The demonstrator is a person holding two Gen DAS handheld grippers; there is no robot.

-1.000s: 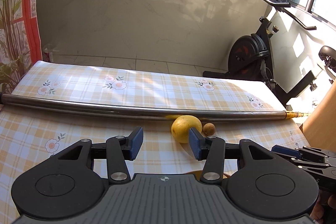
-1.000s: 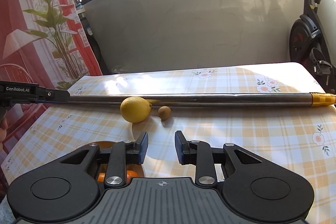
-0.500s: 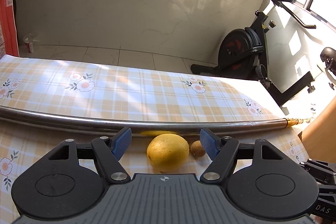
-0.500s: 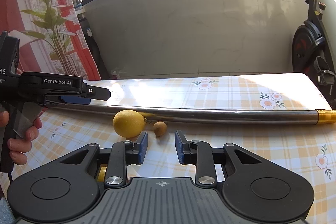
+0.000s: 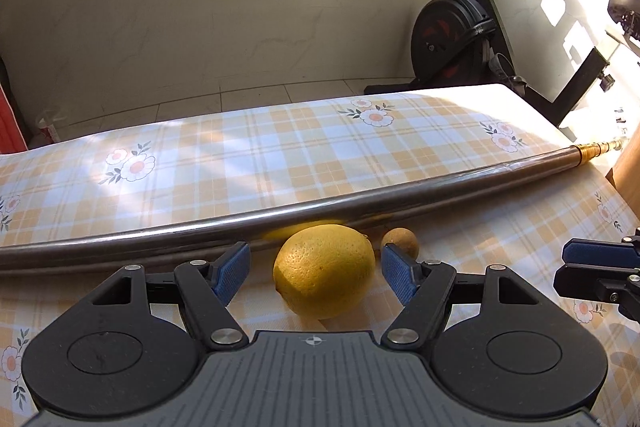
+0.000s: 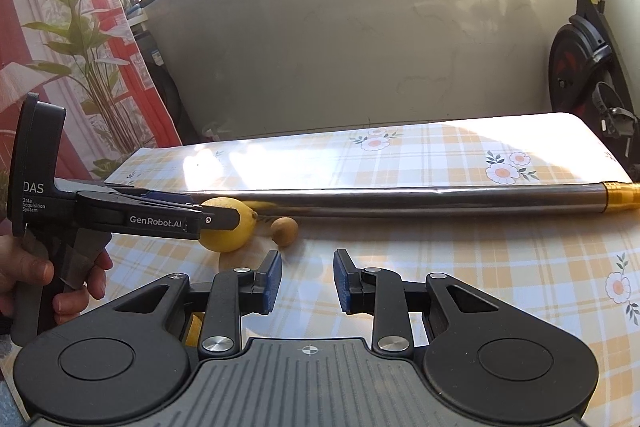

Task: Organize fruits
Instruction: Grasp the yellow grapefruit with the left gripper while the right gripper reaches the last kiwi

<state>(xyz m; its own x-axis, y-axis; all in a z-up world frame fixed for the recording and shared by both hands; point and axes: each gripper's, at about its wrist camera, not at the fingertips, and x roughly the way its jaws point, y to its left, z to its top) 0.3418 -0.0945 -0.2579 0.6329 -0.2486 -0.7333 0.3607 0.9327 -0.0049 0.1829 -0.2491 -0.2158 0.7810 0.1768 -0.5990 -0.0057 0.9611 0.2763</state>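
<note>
The left gripper (image 5: 315, 269) stood released, jaws either side of the lemon (image 5: 324, 270) without touching; the right gripper (image 6: 307, 281) was clenched on nothing. The lemon looked firm, rounded, slightly slippery: best pinched across its middle. It lay on the checked surface (image 5: 248, 163) against a metal pole (image 5: 168, 235), an exercise bike (image 5: 460, 39) behind.

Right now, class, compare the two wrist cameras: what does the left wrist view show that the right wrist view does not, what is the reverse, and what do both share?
Only the left wrist view shows the lemon lying between the left gripper's open blue pads, untouched.

Only the right wrist view shows the hand holding the left gripper, a leafy plant, and the right gripper nearly shut on nothing.

Both show the lemon, the small brown fruit, the metal pole, the checked tablecloth and the exercise bike.
</note>
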